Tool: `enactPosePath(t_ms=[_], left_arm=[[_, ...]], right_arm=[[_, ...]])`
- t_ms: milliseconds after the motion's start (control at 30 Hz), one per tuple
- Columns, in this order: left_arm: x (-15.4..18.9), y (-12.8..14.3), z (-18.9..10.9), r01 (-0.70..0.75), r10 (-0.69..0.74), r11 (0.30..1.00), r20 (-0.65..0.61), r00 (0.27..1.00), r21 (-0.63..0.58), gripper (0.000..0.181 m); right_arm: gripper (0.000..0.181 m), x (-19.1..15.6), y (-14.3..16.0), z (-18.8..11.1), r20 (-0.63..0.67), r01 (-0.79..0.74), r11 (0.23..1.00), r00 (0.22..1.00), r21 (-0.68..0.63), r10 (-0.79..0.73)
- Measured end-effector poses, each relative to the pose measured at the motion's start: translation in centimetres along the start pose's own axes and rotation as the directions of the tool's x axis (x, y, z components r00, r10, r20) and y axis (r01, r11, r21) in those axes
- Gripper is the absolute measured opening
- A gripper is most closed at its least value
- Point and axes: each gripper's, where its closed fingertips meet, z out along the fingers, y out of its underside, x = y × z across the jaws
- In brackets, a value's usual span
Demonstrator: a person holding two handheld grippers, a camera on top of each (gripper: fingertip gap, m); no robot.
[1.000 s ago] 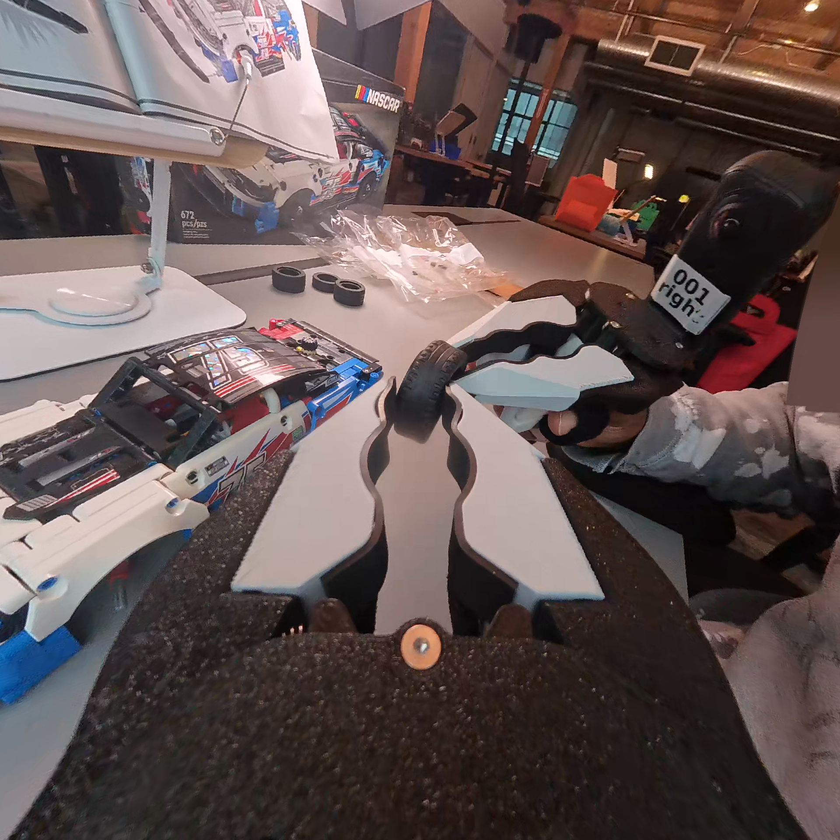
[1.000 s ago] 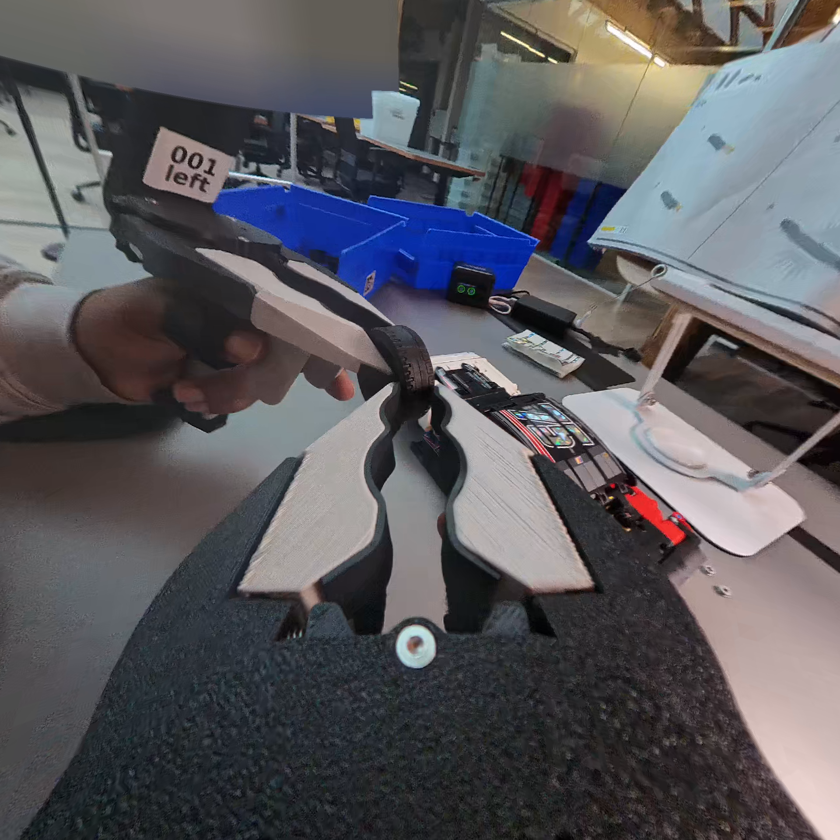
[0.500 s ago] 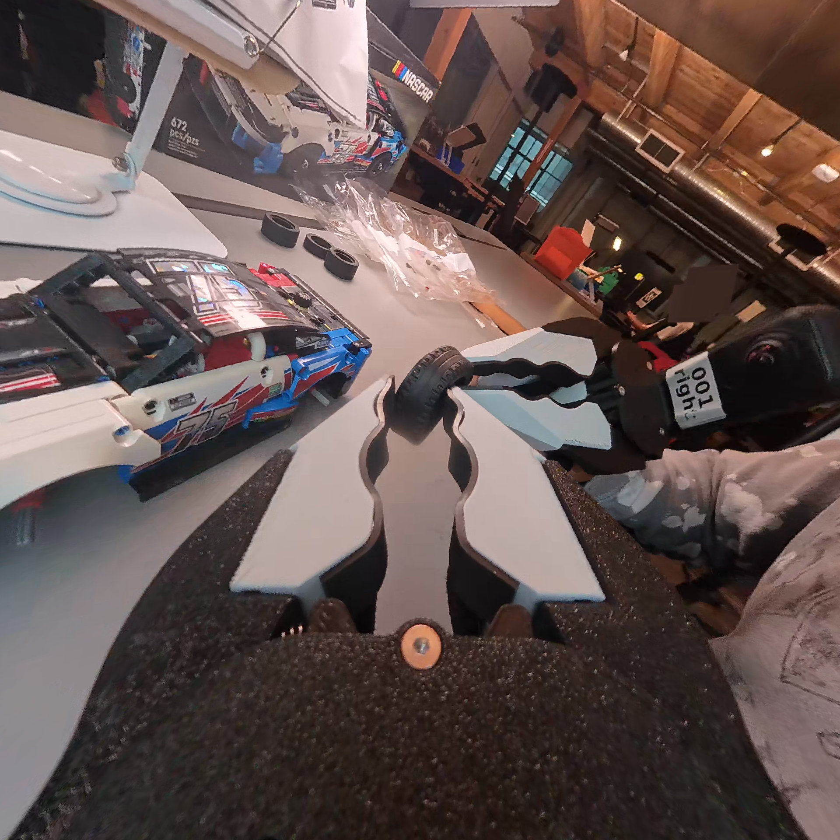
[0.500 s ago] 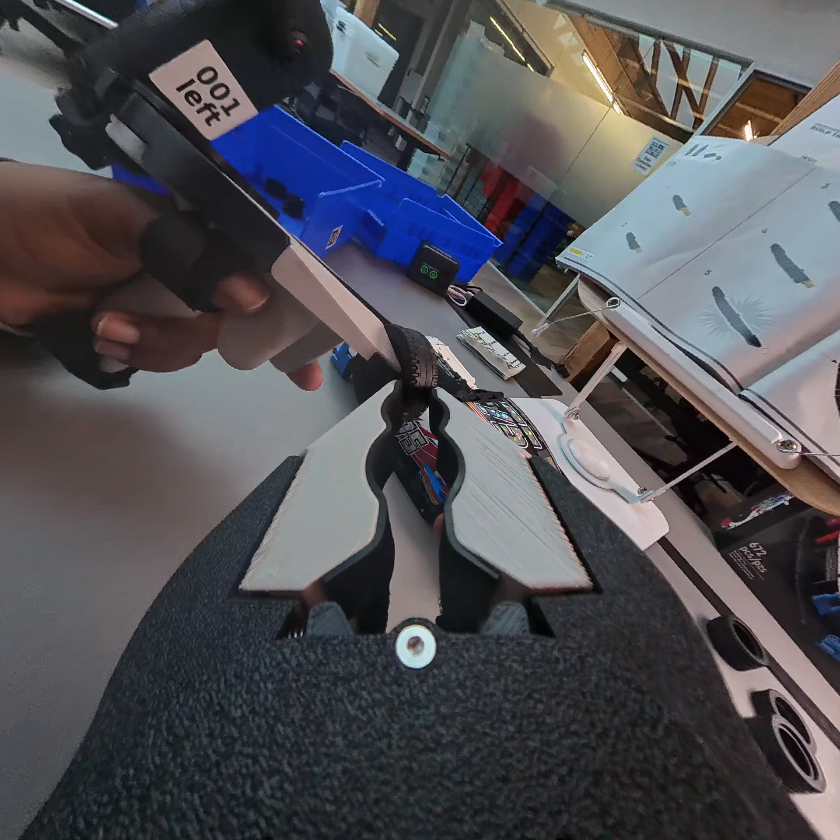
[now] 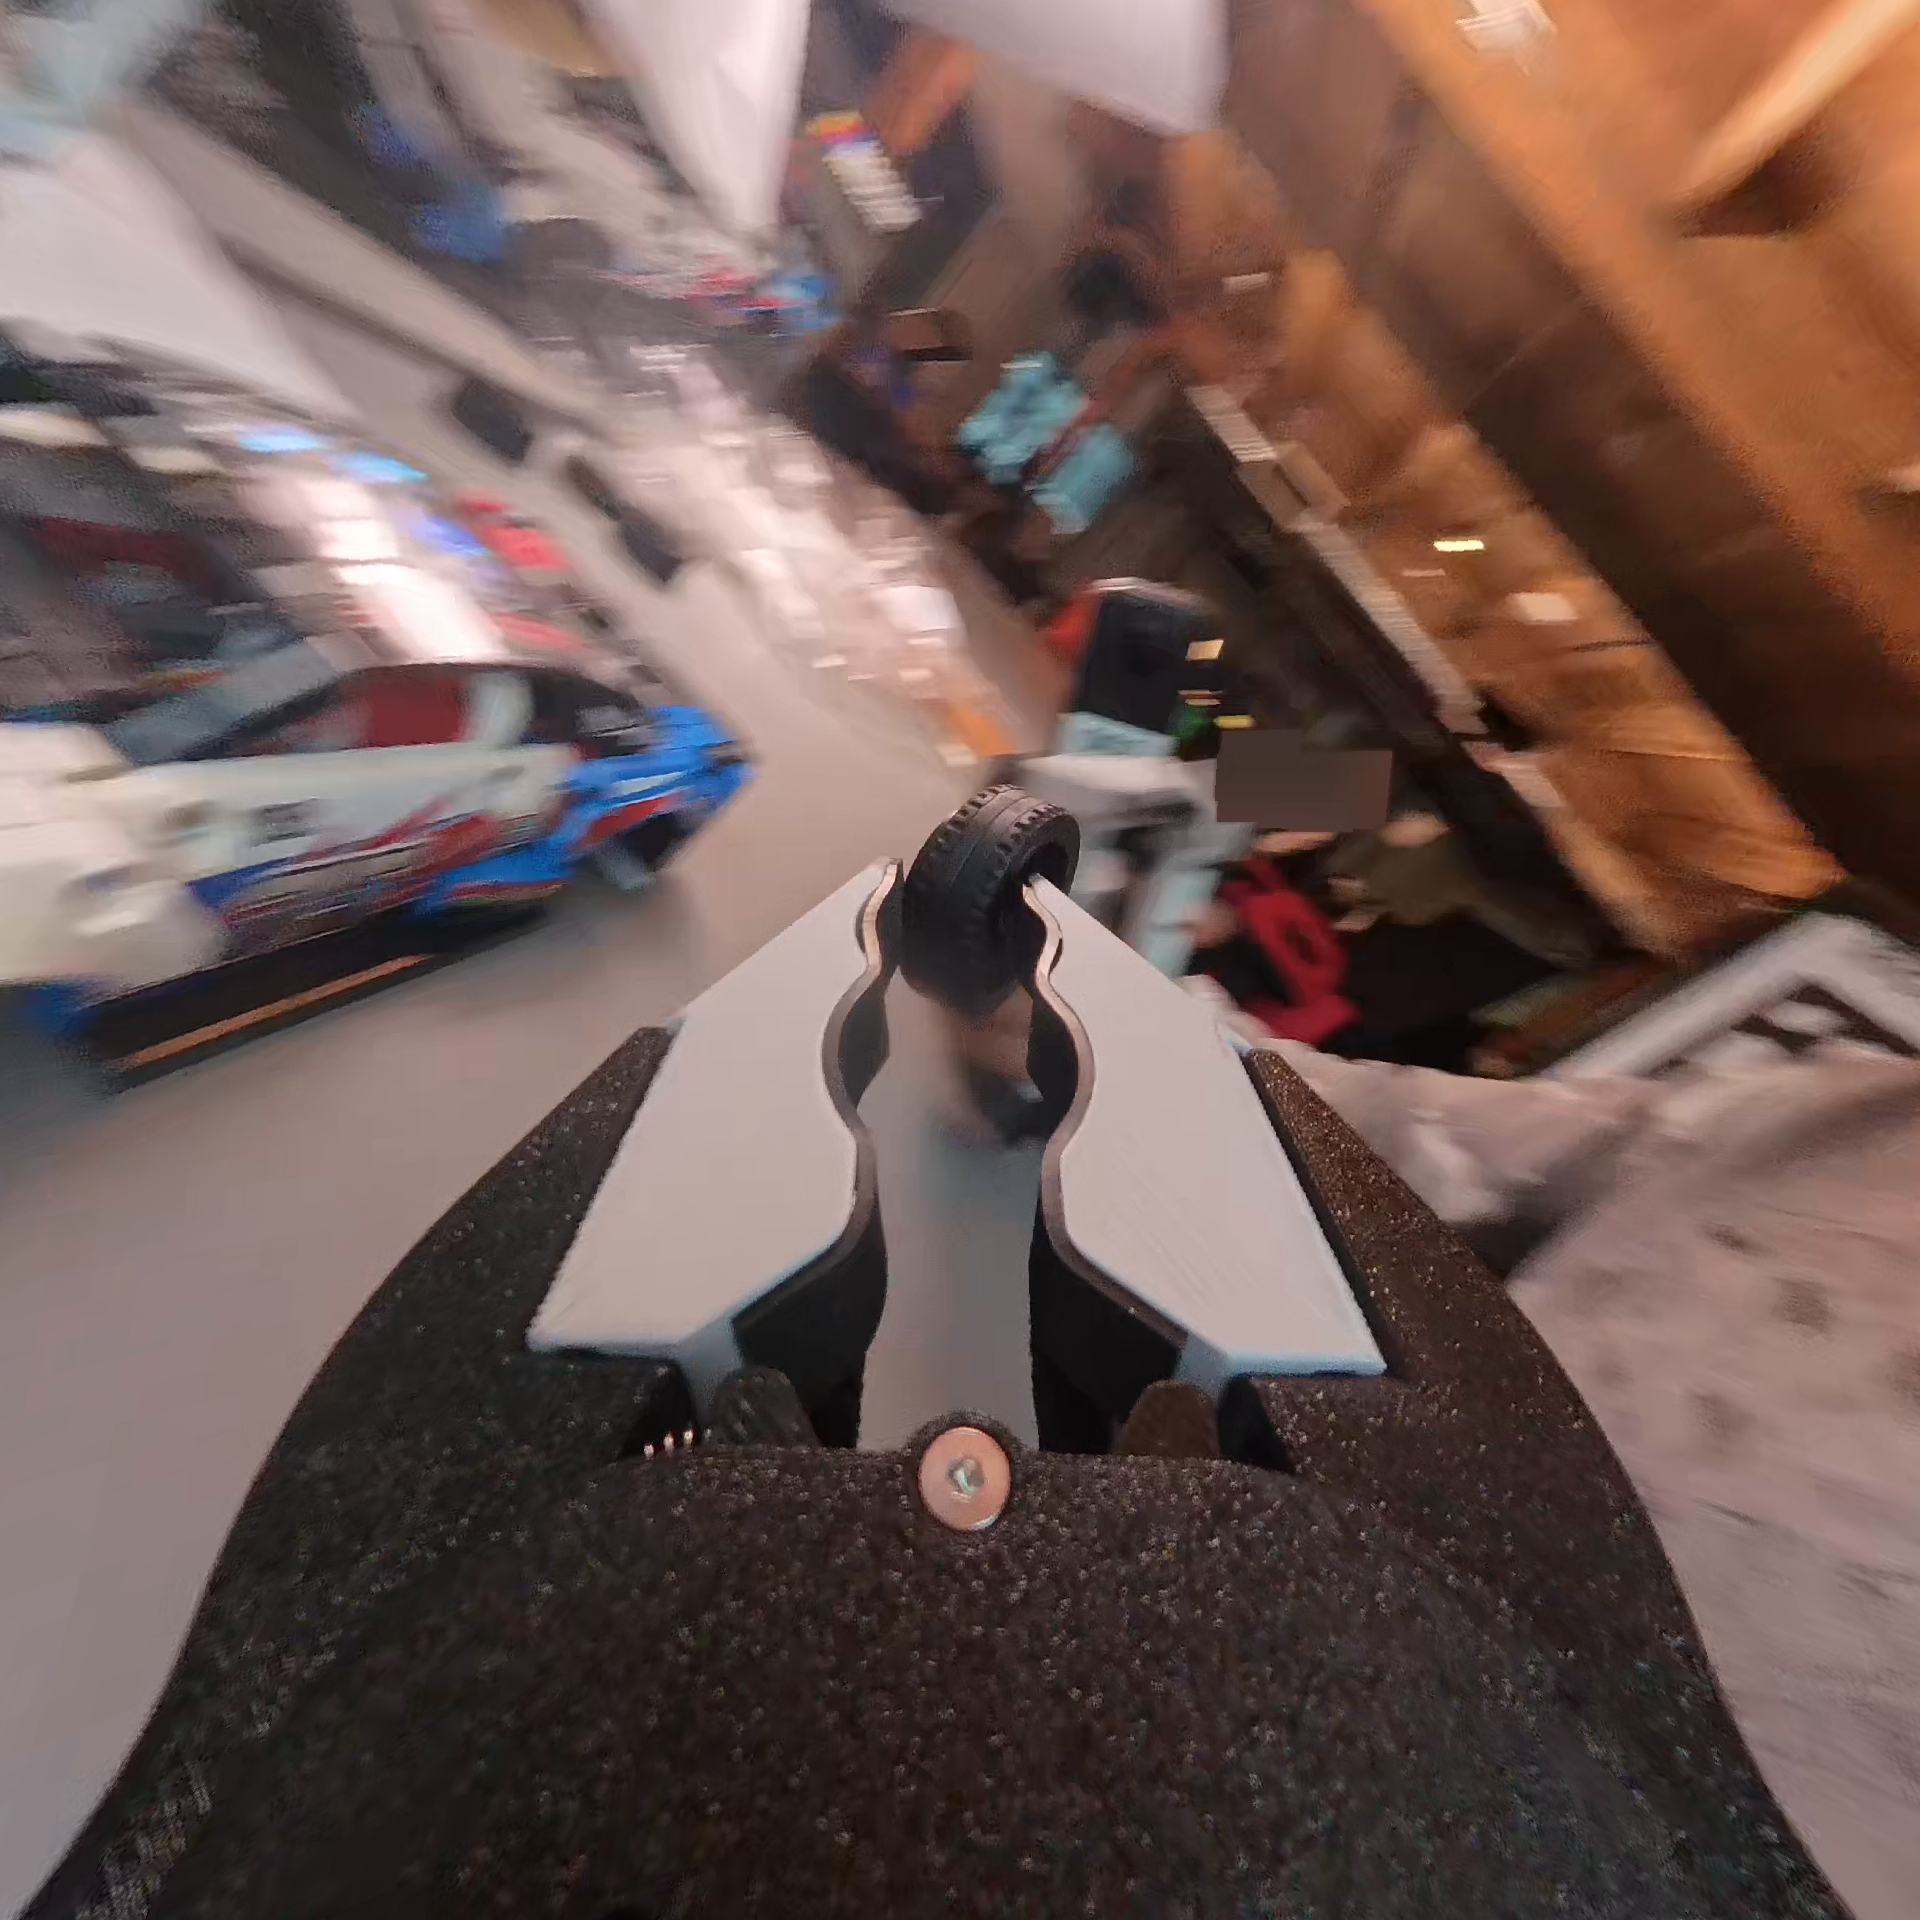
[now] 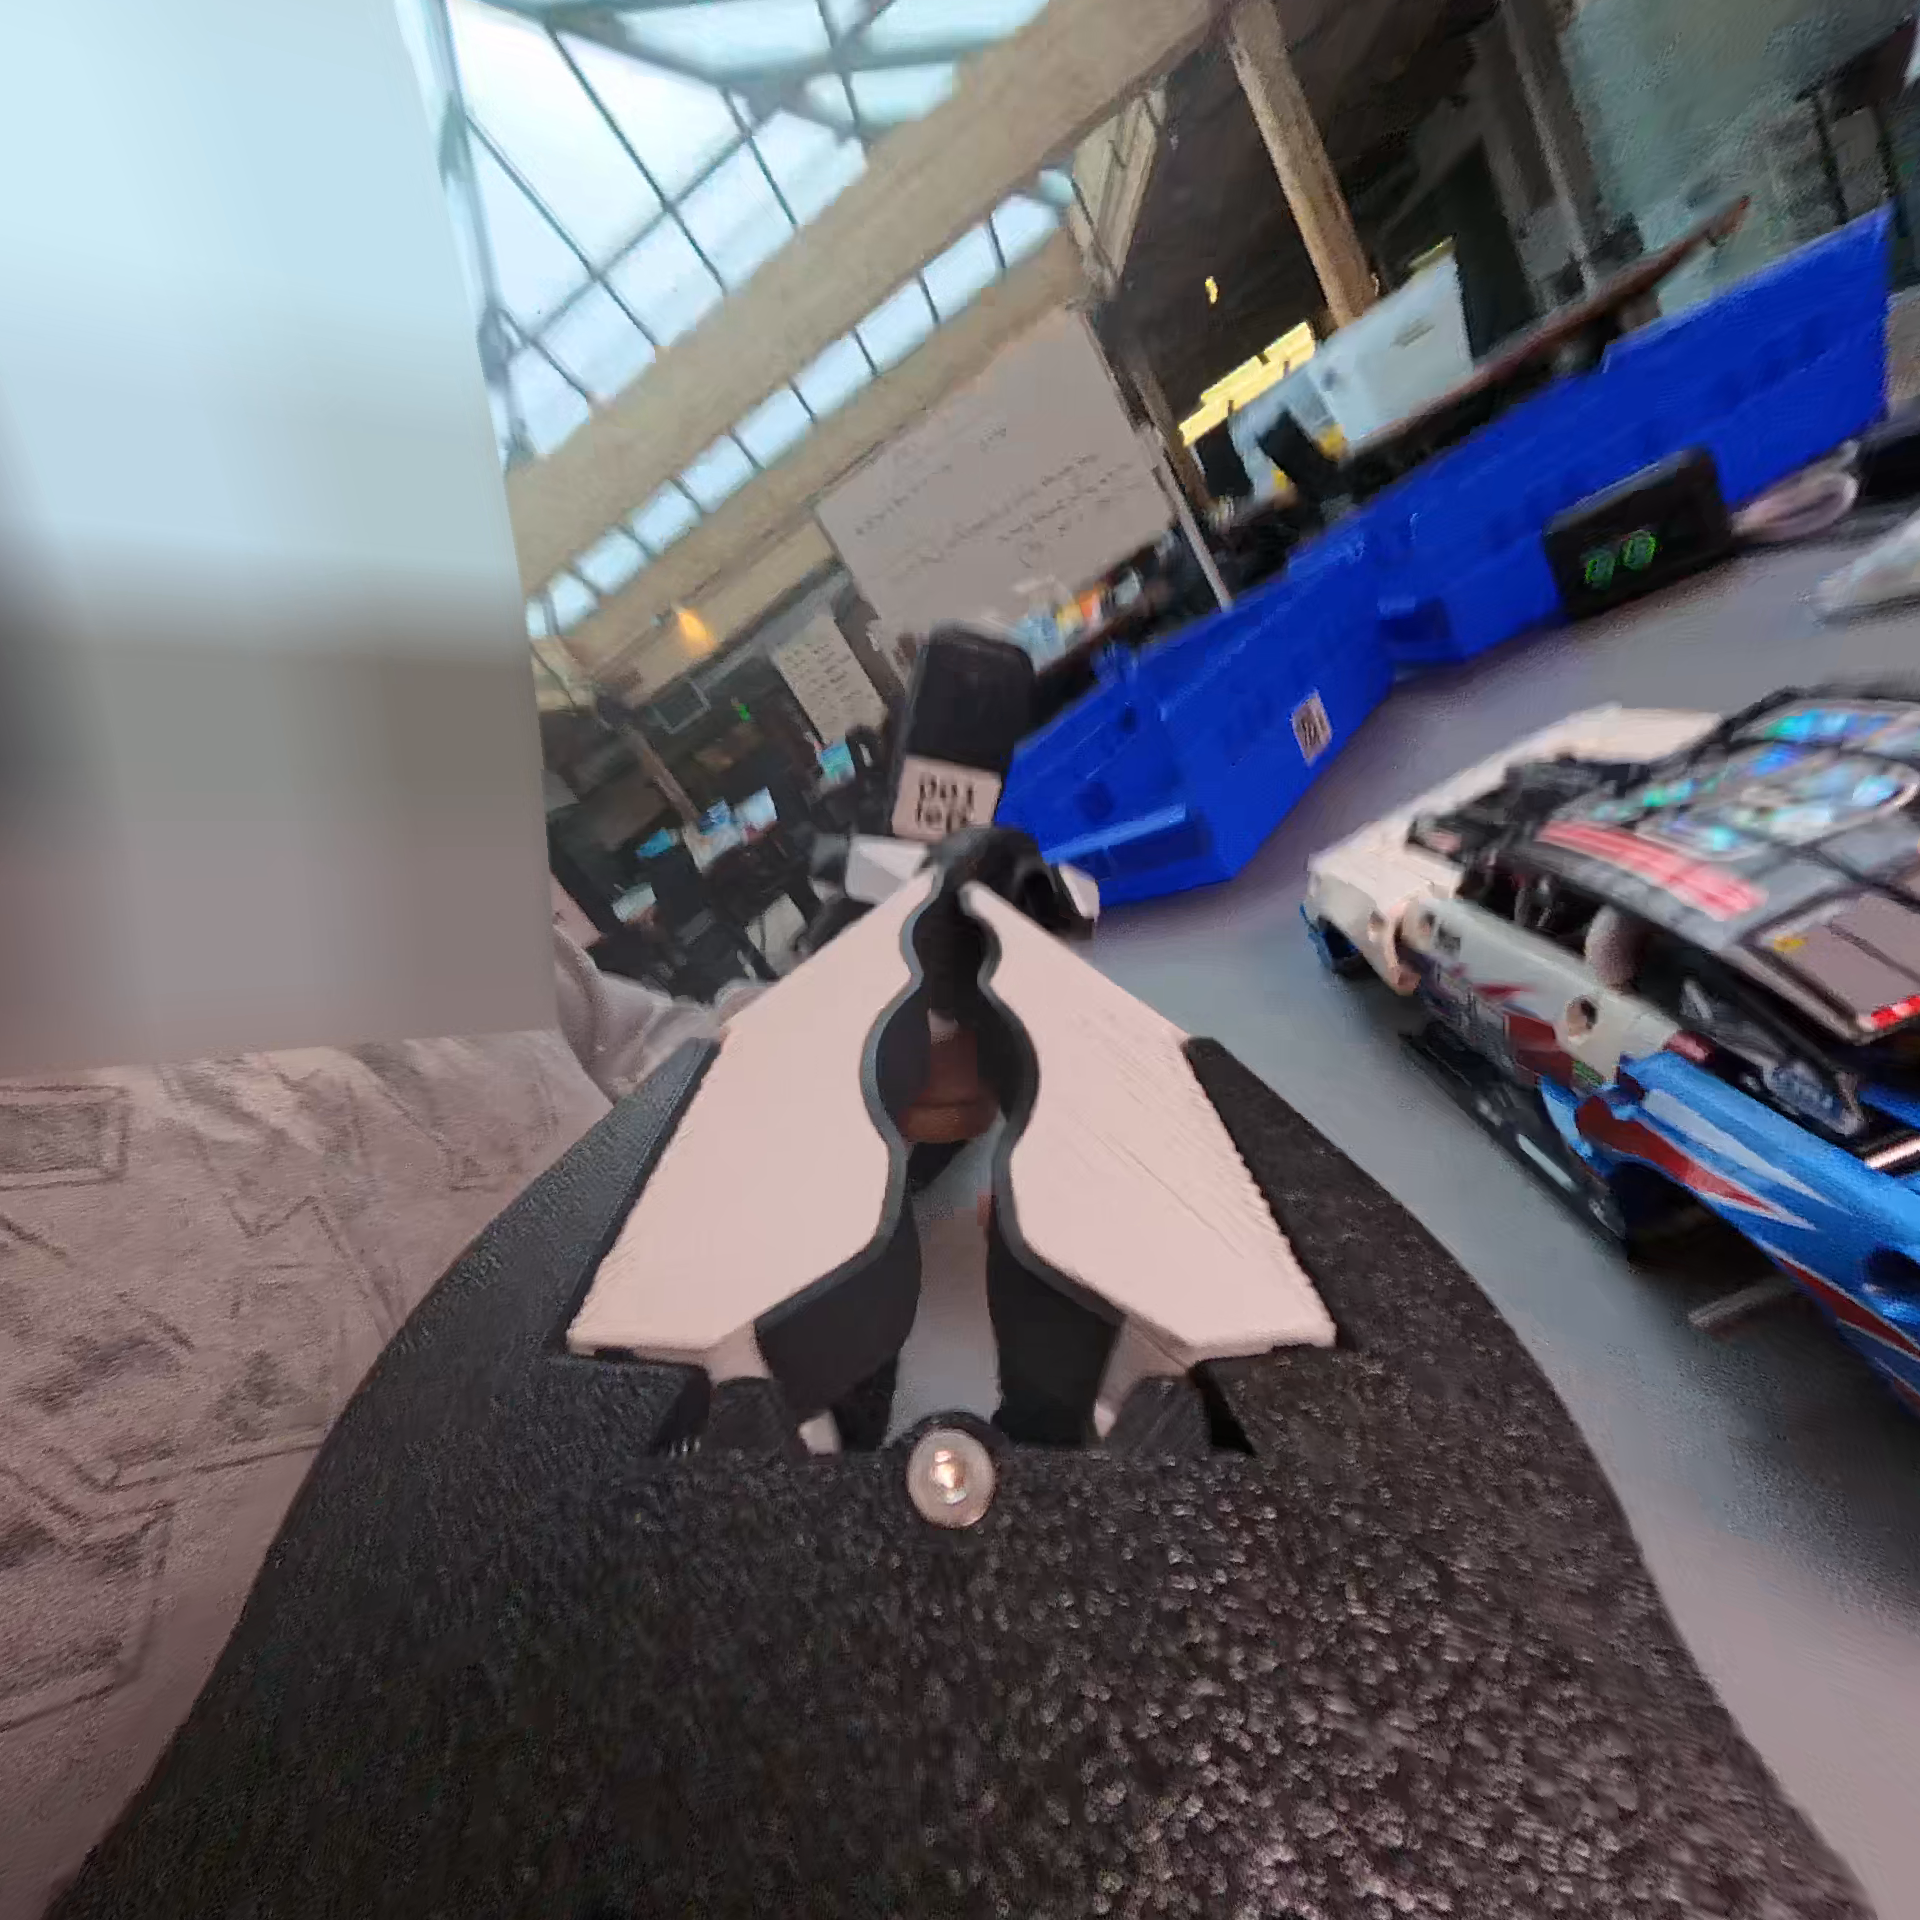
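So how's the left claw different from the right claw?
The left claw pinches a black tyre, jaws apart around it; the right claw is almost closed, with nothing plainly held. The toy car sits left of the left claw but right of the right claw. Both have pale fingers with wavy black edges.

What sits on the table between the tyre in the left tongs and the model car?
Nothing: in the left wrist view, only bare grey tabletop separates the tyre from the model car.
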Motion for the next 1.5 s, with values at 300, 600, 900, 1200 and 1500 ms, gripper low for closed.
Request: enactPosePath(t_ms=[300, 600, 900, 1200, 1500], left_arm=[[1.5, -1.1, -1.0, -0.132, 0.134, 0.990, -0.050, 0.990, 0.046, 0.015], [1.9, -0.9, -1.1, -0.254, 0.256, 0.966, -0.032, 0.966, 0.059, 0.016], [0.9, -0.6, -1.0, -0.381, 0.377, 0.925, 0.135, 0.917, 0.005, 0.018], [0.8, 0.6, 0.0, -0.414, 0.420, 0.908, 0.150, 0.895, -0.069, 0.012], [0.7, -0.5, -0.6, -0.423, 0.421, 0.906, 0.113, 0.900, -0.015, 0.011]], right_arm=[[0.000, -1.0, -0.8, 0.0, -0.111, 0.278, 0.956, 0.951, -0.096, -0.288], [0.013, -0.4, 0.9, 0.8, -0.176, 0.365, 0.903, 0.897, -0.226, -0.406], [0.008, -0.2, 1.4, 0.5, -0.225, 0.514, 0.807, 0.783, -0.290, -0.580], [0.000, -2.5, 1.4, 1.8, -0.142, 0.418, 0.894, 0.887, -0.162, -0.440], [0.038, 0.9, 2.3, 0.0, -0.222, 0.202, 0.957, 0.943, -0.208, -0.247]])
